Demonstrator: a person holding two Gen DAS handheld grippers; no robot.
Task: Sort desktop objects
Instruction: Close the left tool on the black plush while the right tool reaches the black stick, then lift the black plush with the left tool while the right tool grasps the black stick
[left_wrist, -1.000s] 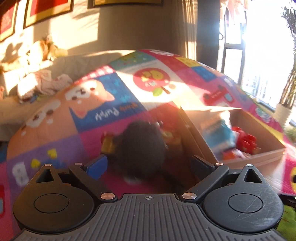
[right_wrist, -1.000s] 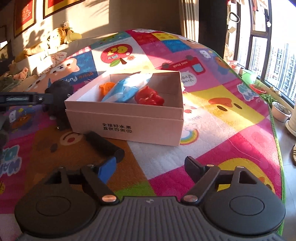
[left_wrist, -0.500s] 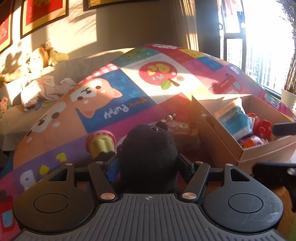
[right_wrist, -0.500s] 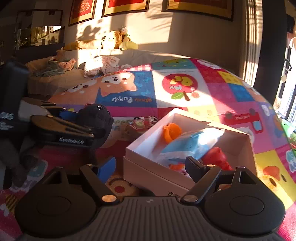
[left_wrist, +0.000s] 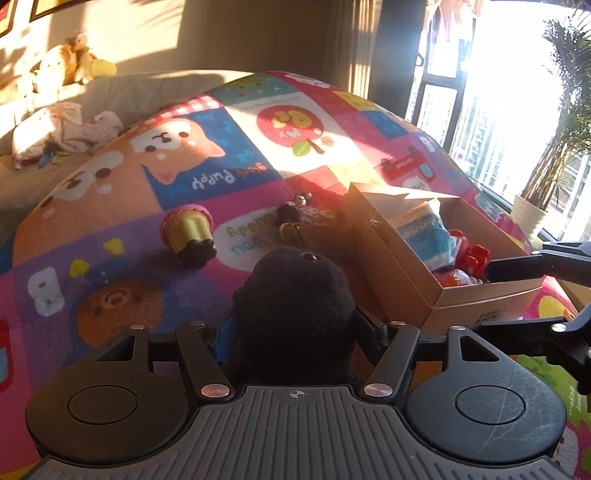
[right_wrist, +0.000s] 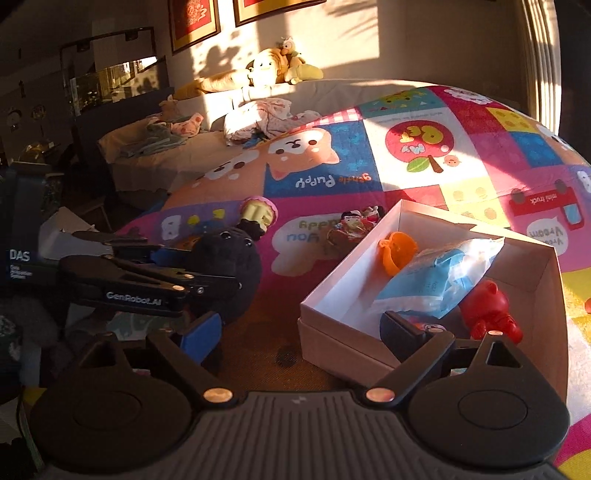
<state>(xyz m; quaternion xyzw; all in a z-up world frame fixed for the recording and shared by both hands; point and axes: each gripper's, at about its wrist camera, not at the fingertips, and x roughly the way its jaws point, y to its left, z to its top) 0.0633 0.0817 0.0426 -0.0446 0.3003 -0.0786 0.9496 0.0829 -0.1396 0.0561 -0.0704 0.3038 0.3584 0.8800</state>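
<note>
The black plush (left_wrist: 295, 310) is gripped by the left tongs (left_wrist: 295, 332); only the right view shows the orange cup (right_wrist: 397, 254) in the box (right_wrist: 332, 332), below the right tongs (right_wrist: 306, 332), which have just been opening with nothing gripped.

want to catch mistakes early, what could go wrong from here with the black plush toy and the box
1. The left gripper is shut on the black plush toy, which is soft and bulges past the pads, so it could slip out.
2. The right gripper, jaws just opened and empty, hangs over the near corner of the white box and could block or bump the toy's way in.
3. The box already holds a blue packet and a red figure, so the toy may sit proud.
</note>
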